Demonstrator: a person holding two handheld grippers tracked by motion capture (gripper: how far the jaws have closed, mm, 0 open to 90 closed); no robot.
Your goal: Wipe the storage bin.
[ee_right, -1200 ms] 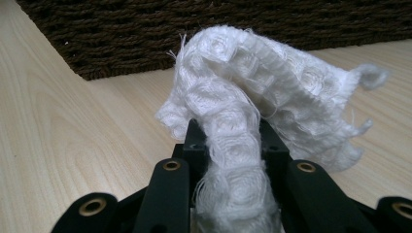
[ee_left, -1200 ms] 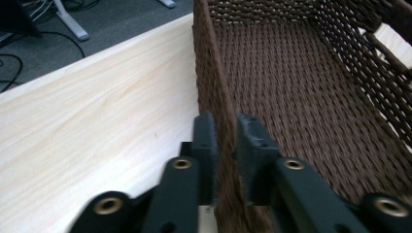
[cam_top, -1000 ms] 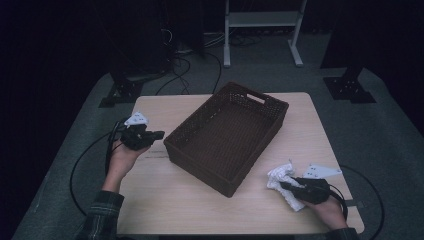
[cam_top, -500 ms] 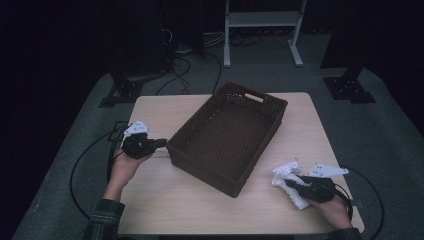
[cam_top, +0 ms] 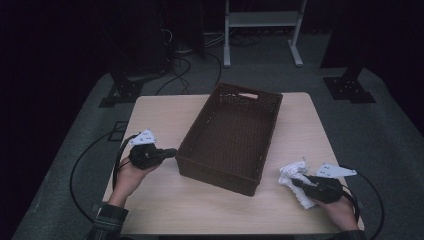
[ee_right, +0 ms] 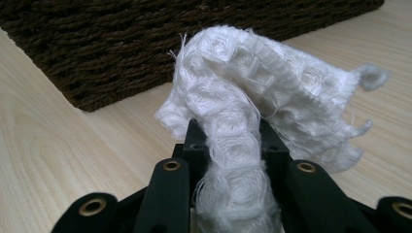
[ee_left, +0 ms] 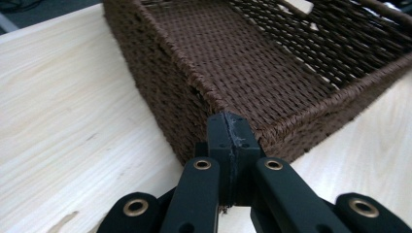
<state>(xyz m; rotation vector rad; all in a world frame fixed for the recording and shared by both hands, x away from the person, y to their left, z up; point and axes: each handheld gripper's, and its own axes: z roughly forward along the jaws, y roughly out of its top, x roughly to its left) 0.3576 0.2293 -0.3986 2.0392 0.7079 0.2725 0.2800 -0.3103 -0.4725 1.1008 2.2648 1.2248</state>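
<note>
High view: a pale wooden table (cam_top: 165,112) with fine straight grain bears a rectangular basket (cam_top: 231,136) of dark brown woven cord, set at a slant, with a cut-out handle slot in its far end wall; its woven floor lies bare. My left gripper (cam_top: 169,152), matte black with a grey three-cornered plate on top, lies level at the basket's near left corner, tips at the rim. My right gripper (cam_top: 295,182) rests near the table's right front corner, well apart from the basket's near wall, with a crumpled white cloth (cam_top: 295,175) bunched around its tips. Left gripper view: my two black jaws are pressed flat together with nothing between them, their joined tips at the basket's corner (ee_left: 214,104), where the twisted cord wraps tightly over the rim; the side walls farther in show an open lattice weave. Whether the tips touch the wicker I cannot tell. Right gripper view: my jaws stand partly apart and clamp the white cloth (ee_right: 252,111), a soft waffle-textured fabric with frayed, fuzzy edges; it rises from between the jaws in a folded hump and droops to the right, above the wood grain of the table (ee_right: 58,145). The basket's dark ropy wall (ee_right: 145,43) crosses behind.
</note>
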